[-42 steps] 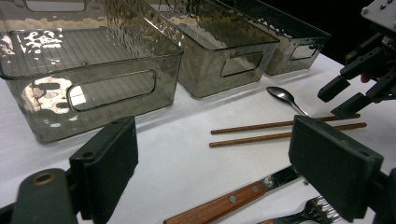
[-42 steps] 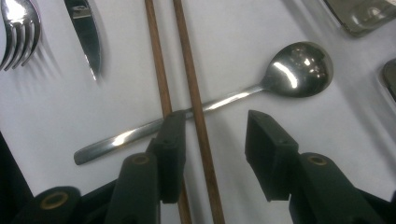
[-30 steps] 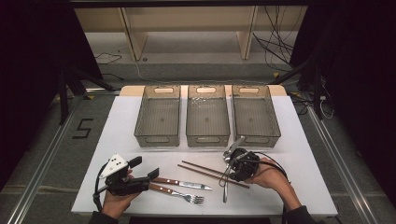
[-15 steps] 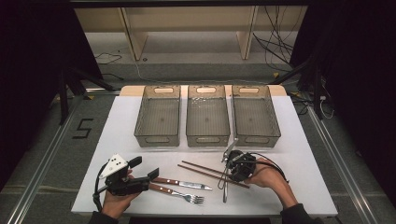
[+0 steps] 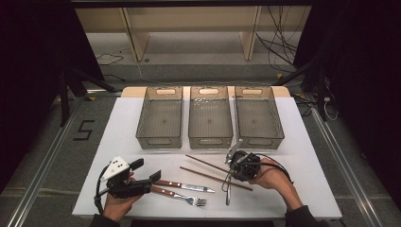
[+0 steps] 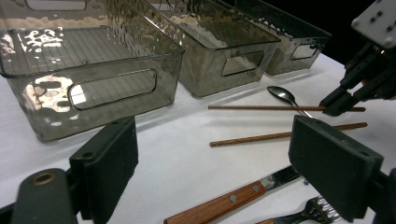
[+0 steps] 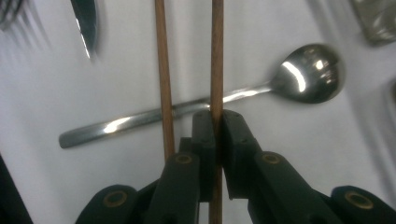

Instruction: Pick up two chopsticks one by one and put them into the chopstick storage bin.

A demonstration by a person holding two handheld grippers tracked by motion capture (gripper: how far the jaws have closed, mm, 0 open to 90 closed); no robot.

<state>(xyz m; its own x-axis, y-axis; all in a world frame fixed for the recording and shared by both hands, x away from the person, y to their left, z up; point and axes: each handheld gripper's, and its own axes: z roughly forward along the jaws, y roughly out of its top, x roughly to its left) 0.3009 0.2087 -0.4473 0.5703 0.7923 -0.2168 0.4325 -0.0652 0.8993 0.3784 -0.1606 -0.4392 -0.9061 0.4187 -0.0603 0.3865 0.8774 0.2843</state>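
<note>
Wood-handled knife (image 5: 182, 185) and fork (image 5: 177, 195) lie at the left of the white counter (image 5: 302, 142), just ahead of the left hand-held gripper (image 5: 147, 170), whose jaws stand wide apart with nothing between them; it would do best to stay parked there, clear of the work. To their right lie two wooden chopsticks, and the right hand-held gripper (image 7: 215, 135) has just been closing its jaws onto the far chopstick (image 7: 216, 56), which now sits clenched between the pads in the right gripper view. The near chopstick (image 7: 163, 70) runs alongside, just beside the left pad and untouched, and both sticks cross over the handle of the spoon (image 7: 308, 74), so the grasped one rests partly on metal rather than flat on the counter. To do this pick well, I would judge that the squeeze should be firm before any lift, since a thin round stick can roll or pivot between flat pads. The lift should go straight up, so the neighbour is not dragged and the spoon is not nudged. Keeping the stick level matters, as it is gripped away from its middle. Beyond stand three clear bins, the middle bin (image 5: 210, 118) and the right bin (image 5: 259, 118) being nearest; either would be reached with a short carry.
</note>
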